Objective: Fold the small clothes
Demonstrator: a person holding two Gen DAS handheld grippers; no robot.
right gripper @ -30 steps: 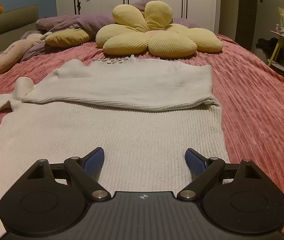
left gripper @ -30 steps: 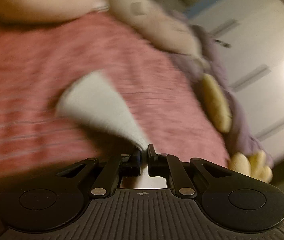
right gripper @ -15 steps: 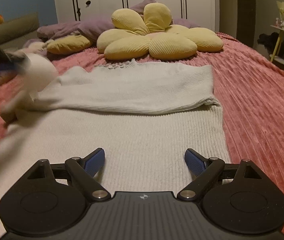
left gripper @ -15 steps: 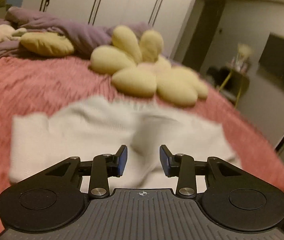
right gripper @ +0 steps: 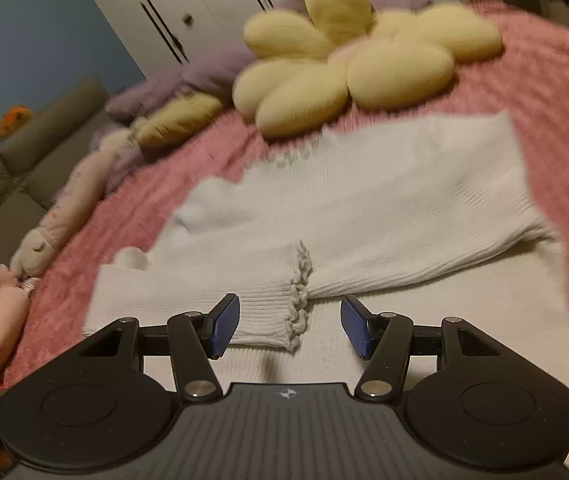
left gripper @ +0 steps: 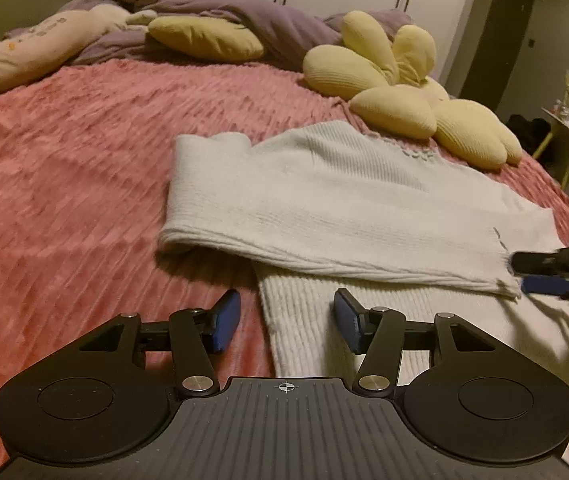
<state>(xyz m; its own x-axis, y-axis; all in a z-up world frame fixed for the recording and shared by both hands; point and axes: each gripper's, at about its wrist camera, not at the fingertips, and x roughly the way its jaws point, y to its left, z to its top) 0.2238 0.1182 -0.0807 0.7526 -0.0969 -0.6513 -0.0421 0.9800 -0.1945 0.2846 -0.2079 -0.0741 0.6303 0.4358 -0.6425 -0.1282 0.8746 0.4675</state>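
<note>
Left gripper opening, empty, sweater edge just ahead; right gripper closing, frilled cuff between jaws, ungripped

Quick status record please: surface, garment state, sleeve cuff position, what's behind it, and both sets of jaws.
surface: pink ribbed bedspread
garment: white knit sweater, lying flat, both sleeves folded across the body
cuff: ruffled cuff rests on the sweater, apart from the pads
behind: yellow flower cushion, purple blanket
left gripper: jaws opening, nothing gripped
right gripper: jaws closing, nothing gripped
</note>
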